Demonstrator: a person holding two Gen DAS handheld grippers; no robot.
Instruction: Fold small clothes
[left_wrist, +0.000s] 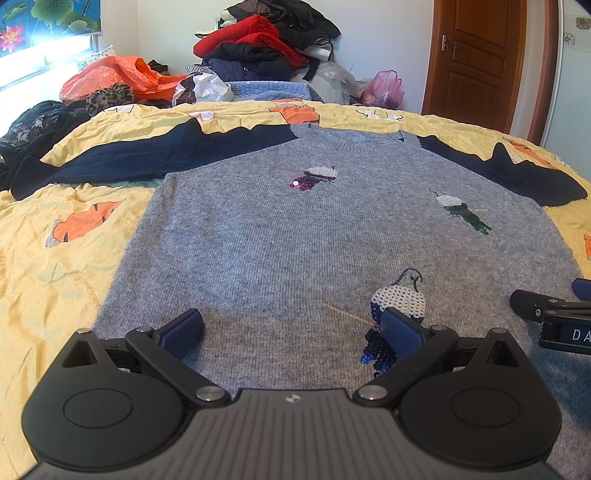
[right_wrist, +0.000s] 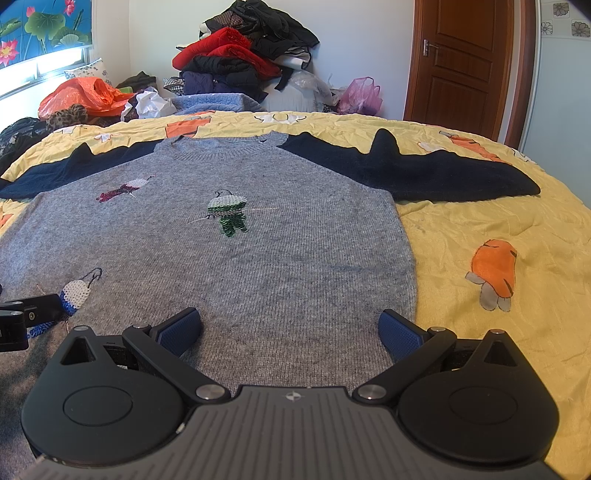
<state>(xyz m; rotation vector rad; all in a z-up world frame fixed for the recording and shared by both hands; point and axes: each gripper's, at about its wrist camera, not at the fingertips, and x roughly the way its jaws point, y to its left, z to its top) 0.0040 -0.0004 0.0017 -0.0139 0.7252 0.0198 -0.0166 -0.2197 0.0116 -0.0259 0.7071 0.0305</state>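
The left tool (left_wrist: 291, 334) is spread wide over the near hem of the grey sweater (left_wrist: 295, 236), pinching nothing; the right tool (right_wrist: 290, 332) is spread too, just beside it at the sweater's near right part; the sweater lies flat on the yellow bedspread (right_wrist: 498, 221), navy sleeves (right_wrist: 424, 177) stretched to left and right; far behind stands a pile of clothes (right_wrist: 240, 55).

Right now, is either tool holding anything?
Nothing: left tool and right tool are open above the grey sweater's hem.
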